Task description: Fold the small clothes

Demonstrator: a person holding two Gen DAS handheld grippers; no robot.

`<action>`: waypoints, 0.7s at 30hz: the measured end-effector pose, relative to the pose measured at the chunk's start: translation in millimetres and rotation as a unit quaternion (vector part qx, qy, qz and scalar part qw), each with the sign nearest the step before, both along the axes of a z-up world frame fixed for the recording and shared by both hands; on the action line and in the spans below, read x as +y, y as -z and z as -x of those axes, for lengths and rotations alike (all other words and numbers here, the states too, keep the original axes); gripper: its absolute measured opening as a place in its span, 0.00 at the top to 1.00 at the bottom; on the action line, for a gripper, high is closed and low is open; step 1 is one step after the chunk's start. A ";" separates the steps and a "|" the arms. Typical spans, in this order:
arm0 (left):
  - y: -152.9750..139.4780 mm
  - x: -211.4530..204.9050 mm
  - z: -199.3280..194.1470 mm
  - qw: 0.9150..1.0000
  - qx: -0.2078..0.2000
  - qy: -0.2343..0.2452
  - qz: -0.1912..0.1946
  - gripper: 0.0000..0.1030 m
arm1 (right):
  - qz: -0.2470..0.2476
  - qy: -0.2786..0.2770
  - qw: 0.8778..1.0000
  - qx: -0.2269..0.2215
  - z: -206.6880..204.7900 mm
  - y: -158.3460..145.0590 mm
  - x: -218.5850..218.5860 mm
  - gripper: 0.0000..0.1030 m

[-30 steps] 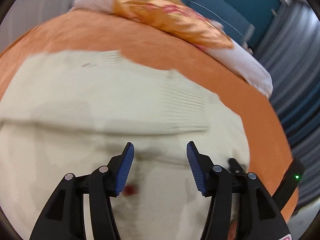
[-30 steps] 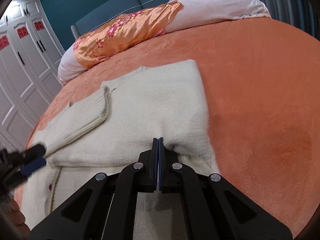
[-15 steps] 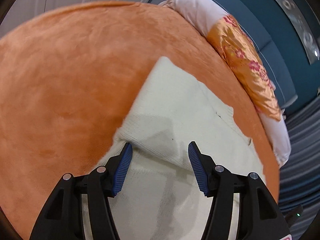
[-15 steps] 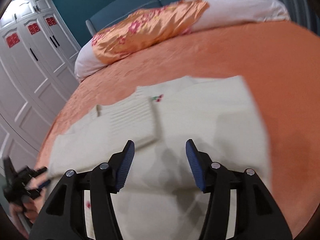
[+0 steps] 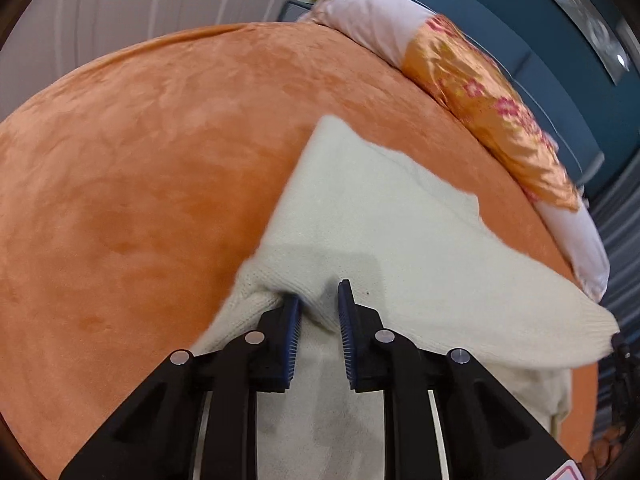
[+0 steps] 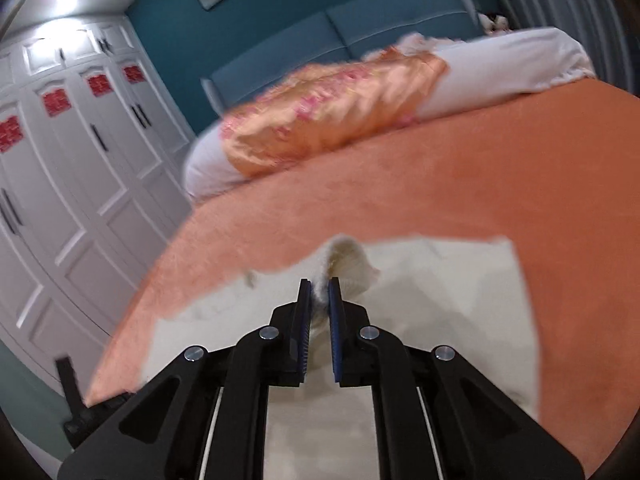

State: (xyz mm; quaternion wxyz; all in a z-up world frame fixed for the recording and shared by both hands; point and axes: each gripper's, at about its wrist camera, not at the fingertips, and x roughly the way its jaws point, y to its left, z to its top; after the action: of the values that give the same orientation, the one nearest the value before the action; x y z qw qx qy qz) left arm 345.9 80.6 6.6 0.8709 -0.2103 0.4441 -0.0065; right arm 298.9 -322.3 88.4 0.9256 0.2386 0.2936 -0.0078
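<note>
A cream knitted sweater [image 5: 380, 216] lies on the orange bedspread [image 5: 132, 176]. My left gripper [image 5: 318, 300] is closed on a bunched fold of its edge, the knit pinched between the blue pads. In the right wrist view the sweater [image 6: 440, 296] spreads flat below my right gripper [image 6: 319, 288], which is shut on a raised ribbed fold of it. The other gripper shows as a dark shape at the lower left of the right wrist view [image 6: 72, 408].
An orange floral pillow [image 6: 328, 116] and a white pillow [image 6: 512, 64] lie at the head of the bed by the blue headboard [image 6: 360, 28]. White wardrobe doors [image 6: 68, 184] stand at the left. Striped curtains [image 5: 616, 216] hang at the right.
Both grippers were open half a second ago. Both have closed on folds of the sweater. The right one moved toward the collar end.
</note>
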 end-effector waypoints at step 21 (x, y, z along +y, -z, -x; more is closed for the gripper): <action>14.2 -24.9 7.9 0.994 -0.048 0.007 -0.095 0.79 | 0.056 -0.190 0.979 0.054 -50.8 13.3 164.0 0.91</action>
State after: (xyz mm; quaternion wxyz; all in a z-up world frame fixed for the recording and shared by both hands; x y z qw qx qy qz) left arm 338.1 55.7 -7.6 0.9074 -0.1225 0.4016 0.0191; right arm 349.7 -158.3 75.1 0.9048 0.1257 0.3825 0.1386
